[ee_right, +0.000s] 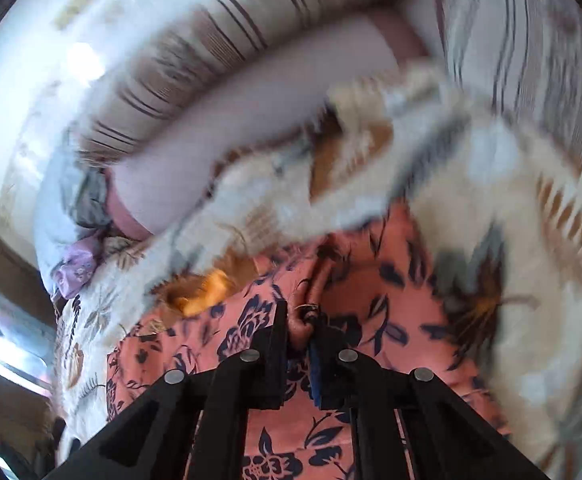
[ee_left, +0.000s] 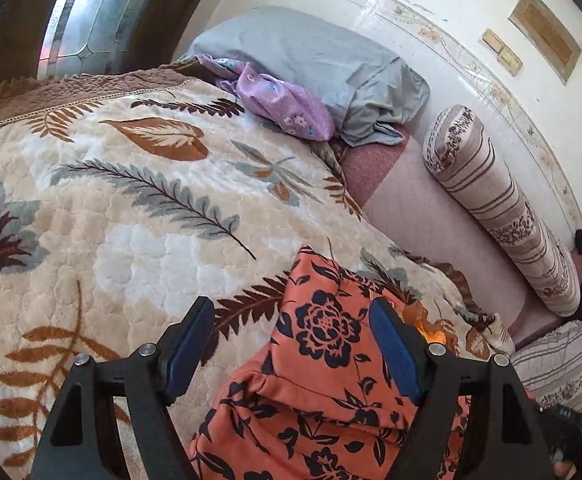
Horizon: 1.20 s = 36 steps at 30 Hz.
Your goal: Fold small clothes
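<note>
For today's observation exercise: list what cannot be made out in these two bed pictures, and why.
- Orange floral garment: whole shape, cut off by the left wrist view's bottom edge and the left gripper.
- Fabric held in the right gripper: which part, bunched and motion-blurred.
- Striped bolster: pattern smeared in the right wrist view.

Our left gripper (ee_left: 291,350): matte black frame, blue finger pads (ee_left: 391,354), silver screws. Our right gripper (ee_right: 297,336): same build.
</note>
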Each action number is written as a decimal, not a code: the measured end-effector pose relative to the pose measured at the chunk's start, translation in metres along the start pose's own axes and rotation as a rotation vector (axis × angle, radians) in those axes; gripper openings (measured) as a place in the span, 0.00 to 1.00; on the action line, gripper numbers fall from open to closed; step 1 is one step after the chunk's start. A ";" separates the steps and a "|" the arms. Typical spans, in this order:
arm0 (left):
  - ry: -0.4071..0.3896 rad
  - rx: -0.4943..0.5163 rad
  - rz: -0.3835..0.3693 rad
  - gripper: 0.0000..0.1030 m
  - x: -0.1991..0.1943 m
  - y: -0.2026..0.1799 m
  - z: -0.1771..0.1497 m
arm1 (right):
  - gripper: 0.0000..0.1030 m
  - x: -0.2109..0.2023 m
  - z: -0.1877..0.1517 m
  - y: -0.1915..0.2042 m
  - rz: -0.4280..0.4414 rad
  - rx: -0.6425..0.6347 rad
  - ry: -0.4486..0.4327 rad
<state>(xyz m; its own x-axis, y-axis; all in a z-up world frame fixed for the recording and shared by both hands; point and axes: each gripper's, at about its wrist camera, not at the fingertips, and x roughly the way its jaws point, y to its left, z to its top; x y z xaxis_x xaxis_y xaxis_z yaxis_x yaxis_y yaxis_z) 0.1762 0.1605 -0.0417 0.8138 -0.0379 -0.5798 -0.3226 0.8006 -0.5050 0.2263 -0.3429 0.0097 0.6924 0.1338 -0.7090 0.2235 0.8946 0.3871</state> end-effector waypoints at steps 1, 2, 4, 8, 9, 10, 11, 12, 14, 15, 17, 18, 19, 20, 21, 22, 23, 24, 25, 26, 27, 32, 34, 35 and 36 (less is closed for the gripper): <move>0.008 0.001 0.010 0.78 0.003 0.000 0.000 | 0.10 0.005 -0.006 -0.005 -0.027 -0.010 0.032; 0.033 0.009 0.024 0.78 0.009 -0.001 -0.002 | 0.10 0.016 -0.015 -0.014 -0.056 -0.021 0.089; 0.145 0.057 0.054 0.81 0.032 -0.007 -0.012 | 0.32 0.045 -0.037 -0.041 -0.121 0.025 0.210; 0.328 0.227 0.146 0.82 0.071 -0.019 -0.045 | 0.60 0.030 -0.049 -0.065 -0.042 0.075 0.172; 0.292 0.267 0.170 0.82 0.066 -0.026 -0.046 | 0.64 0.020 -0.047 -0.064 -0.025 0.076 0.144; 0.259 0.282 0.174 0.82 0.060 -0.031 -0.045 | 0.64 0.009 -0.042 -0.060 -0.004 0.061 0.108; 0.217 0.276 0.145 0.82 0.051 -0.034 -0.043 | 0.64 -0.003 -0.037 -0.054 0.020 0.046 0.072; 0.174 0.273 0.120 0.82 0.043 -0.037 -0.041 | 0.64 -0.013 -0.032 -0.050 0.051 0.038 0.040; 0.130 0.303 0.128 0.82 0.039 -0.041 -0.041 | 0.69 -0.022 -0.025 -0.042 0.136 0.030 0.000; 0.158 0.324 0.158 0.83 0.046 -0.040 -0.044 | 0.76 -0.020 -0.023 -0.035 0.184 0.027 0.003; 0.355 0.331 0.212 0.85 0.080 -0.032 -0.057 | 0.81 -0.001 -0.024 -0.030 0.263 0.031 0.054; 0.326 0.329 0.203 0.88 0.078 -0.030 -0.059 | 0.83 0.023 -0.030 -0.033 0.276 0.045 0.126; 0.286 0.320 0.200 0.88 0.072 -0.032 -0.056 | 0.83 0.047 -0.038 -0.039 0.233 0.067 0.206; 0.298 0.302 0.187 0.88 0.070 -0.033 -0.055 | 0.82 0.068 -0.048 -0.048 0.160 0.105 0.292; 0.324 0.283 0.156 0.88 0.070 -0.031 -0.054 | 0.81 0.066 -0.050 -0.050 0.175 0.113 0.247; 0.338 0.275 0.150 0.88 0.071 -0.028 -0.054 | 0.82 0.059 -0.049 -0.044 0.172 0.079 0.205; 0.334 0.277 0.156 0.88 0.072 -0.028 -0.054 | 0.82 0.057 -0.049 -0.035 0.148 0.032 0.208; 0.334 0.275 0.163 0.88 0.072 -0.028 -0.054 | 0.82 0.060 -0.052 -0.024 0.102 -0.038 0.235; 0.333 0.273 0.169 0.88 0.073 -0.029 -0.054 | 0.82 0.063 -0.054 -0.016 0.069 -0.095 0.244; 0.330 0.278 0.173 0.88 0.073 -0.030 -0.054 | 0.82 0.065 -0.056 -0.004 0.023 -0.166 0.250; 0.329 0.286 0.174 0.88 0.072 -0.030 -0.055 | 0.82 0.066 -0.057 0.002 -0.006 -0.201 0.254; 0.296 0.264 0.176 0.88 0.064 -0.029 -0.050 | 0.82 0.058 -0.057 0.030 -0.075 -0.281 0.230; 0.284 0.257 0.172 0.89 0.062 -0.029 -0.047 | 0.82 0.055 -0.056 0.041 -0.097 -0.325 0.177; 0.287 0.255 0.175 0.89 0.062 -0.028 -0.048 | 0.82 0.055 -0.053 0.047 -0.113 -0.343 0.154; 0.295 0.255 0.178 0.89 0.064 -0.027 -0.047 | 0.82 0.060 -0.050 0.051 -0.130 -0.357 0.140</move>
<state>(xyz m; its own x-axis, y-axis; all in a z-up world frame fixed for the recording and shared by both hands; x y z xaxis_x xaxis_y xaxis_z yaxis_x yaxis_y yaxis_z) 0.2139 0.1082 -0.0955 0.5710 -0.0258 -0.8205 -0.2857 0.9308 -0.2281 0.2452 -0.2678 -0.0423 0.5680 0.0446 -0.8218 0.0339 0.9964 0.0775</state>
